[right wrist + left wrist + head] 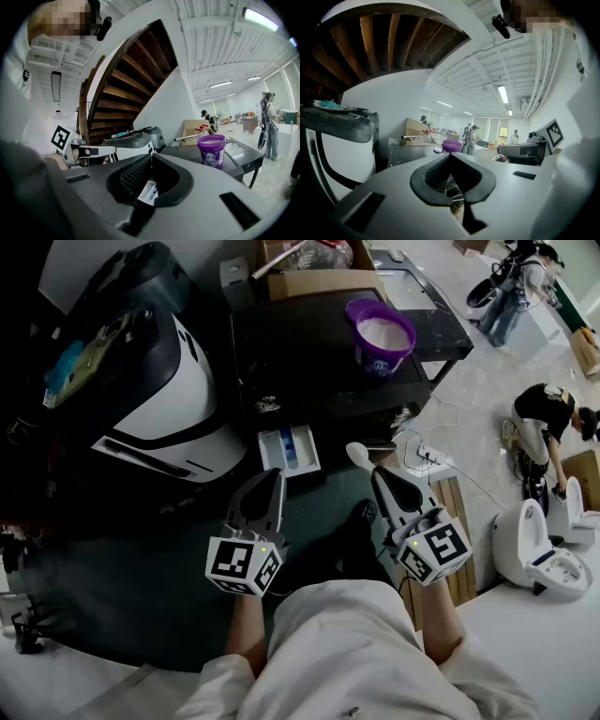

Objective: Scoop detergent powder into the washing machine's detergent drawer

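Note:
The black washing machine (319, 362) has its white detergent drawer (289, 450) pulled out, a blue compartment showing inside. An open purple tub (380, 337) of white powder stands on the machine's top and also shows as the tub (212, 151) in the right gripper view. My right gripper (378, 474) is shut, with a white scoop (357, 456) at its tip, just right of the drawer. The scoop is hidden in the right gripper view, where the drawer (149, 192) shows through the jaws. My left gripper (272, 479) hangs shut and empty just below the drawer.
A large white-and-black appliance (159, 381) stands left of the machine. A cardboard box (319, 282) sits behind it. A power strip with cables (431, 457) and a wooden pallet (459, 521) lie on the floor at right, near a white toilet (539, 549) and two people.

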Available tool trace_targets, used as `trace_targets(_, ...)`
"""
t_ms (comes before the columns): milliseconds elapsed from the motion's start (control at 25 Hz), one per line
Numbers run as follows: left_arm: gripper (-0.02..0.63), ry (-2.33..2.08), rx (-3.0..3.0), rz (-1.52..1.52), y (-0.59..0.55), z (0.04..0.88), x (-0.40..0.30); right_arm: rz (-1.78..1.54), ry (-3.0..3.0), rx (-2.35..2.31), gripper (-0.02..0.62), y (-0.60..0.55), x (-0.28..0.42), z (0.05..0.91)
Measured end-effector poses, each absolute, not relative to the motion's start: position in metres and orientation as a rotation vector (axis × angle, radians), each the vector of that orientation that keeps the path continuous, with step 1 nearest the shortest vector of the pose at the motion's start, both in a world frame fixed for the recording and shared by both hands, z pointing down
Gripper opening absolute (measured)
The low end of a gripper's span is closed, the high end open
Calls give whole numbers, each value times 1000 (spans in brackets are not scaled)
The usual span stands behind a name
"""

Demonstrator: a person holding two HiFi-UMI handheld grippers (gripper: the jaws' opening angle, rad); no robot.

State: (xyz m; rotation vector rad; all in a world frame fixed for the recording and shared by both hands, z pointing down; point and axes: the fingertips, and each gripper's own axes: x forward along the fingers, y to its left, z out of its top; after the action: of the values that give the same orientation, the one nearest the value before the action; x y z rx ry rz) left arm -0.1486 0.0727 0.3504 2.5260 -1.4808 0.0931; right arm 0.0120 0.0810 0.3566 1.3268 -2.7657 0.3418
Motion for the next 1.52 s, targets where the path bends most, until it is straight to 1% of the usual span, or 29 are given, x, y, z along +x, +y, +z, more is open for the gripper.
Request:
trace_targets(720,20,-1406,2570,90,85,348,-133,290,-2748,1387,11,95,13,351)
trace_targets(1040,20,-1337,2602,103,79,349,-114,310,-2716,1493,11,92,39,349)
trace_targets(1520,20,-1235,2648,127,45,349,-64,298,-2675,1538,10,63,81,347)
